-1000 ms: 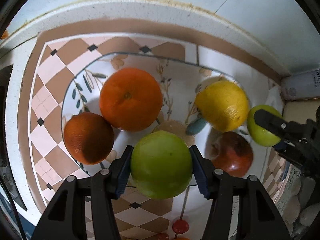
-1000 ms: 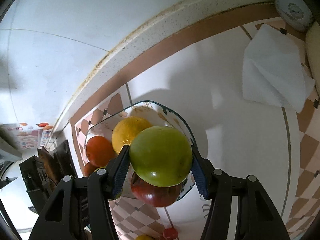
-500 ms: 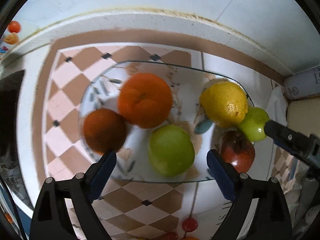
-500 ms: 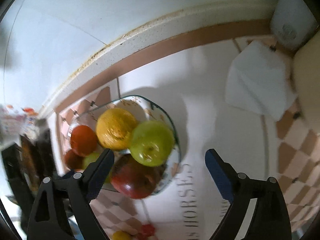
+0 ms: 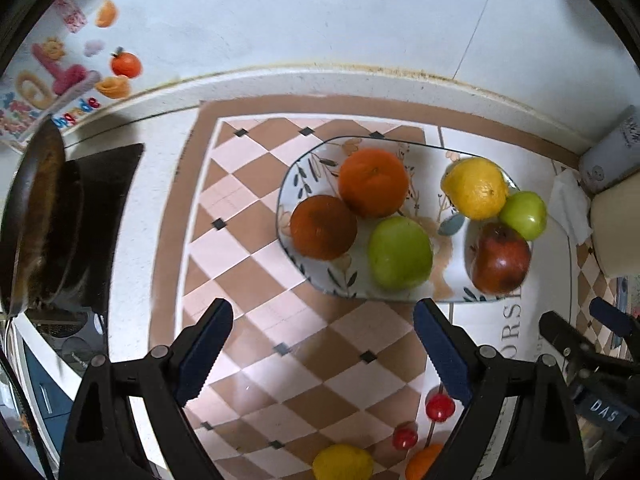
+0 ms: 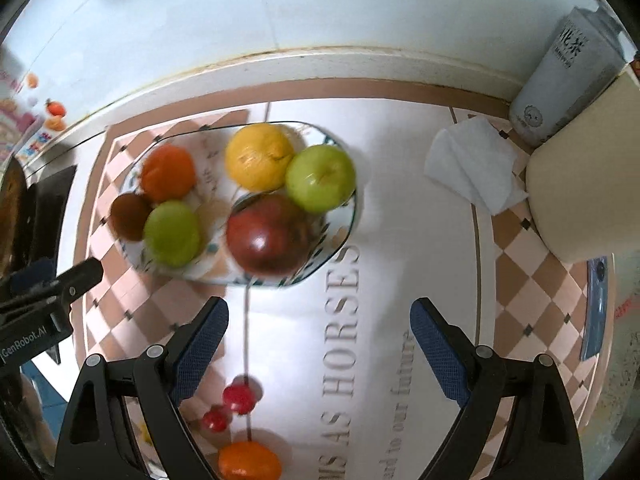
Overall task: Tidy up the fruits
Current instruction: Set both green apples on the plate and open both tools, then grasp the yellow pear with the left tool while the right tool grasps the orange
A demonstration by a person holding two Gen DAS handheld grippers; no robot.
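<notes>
A patterned glass plate [image 5: 308, 272] [image 6: 340, 236] on the counter holds two oranges [image 5: 373, 182] [image 5: 323, 227], a lemon [image 5: 474, 189] [image 6: 259, 157], a red apple [image 5: 501, 258] [image 6: 270, 234] and two green apples [image 5: 400, 253] [image 5: 524, 215] [image 6: 321, 178] [image 6: 173, 233]. My left gripper [image 5: 323, 354] hangs open above the checked mat, short of the plate, nothing between its fingers. My right gripper [image 6: 319, 350] is likewise open and empty above the white mat, near the plate's right end. Loose on the mat near me lie two small red fruits [image 5: 440, 406] [image 6: 239, 398], a lemon [image 5: 342, 461] and an orange [image 6: 249, 462].
A dark pan [image 5: 36, 216] sits on a black stove at the left. A folded white tissue [image 6: 472, 169], a tall pale carton [image 6: 560, 80] and a cream container [image 6: 584, 176] stand at the right. A tiled wall runs behind the counter.
Both grippers let go of their green apples, which now rest on the plate, opened wide and pulled up and back from it.
</notes>
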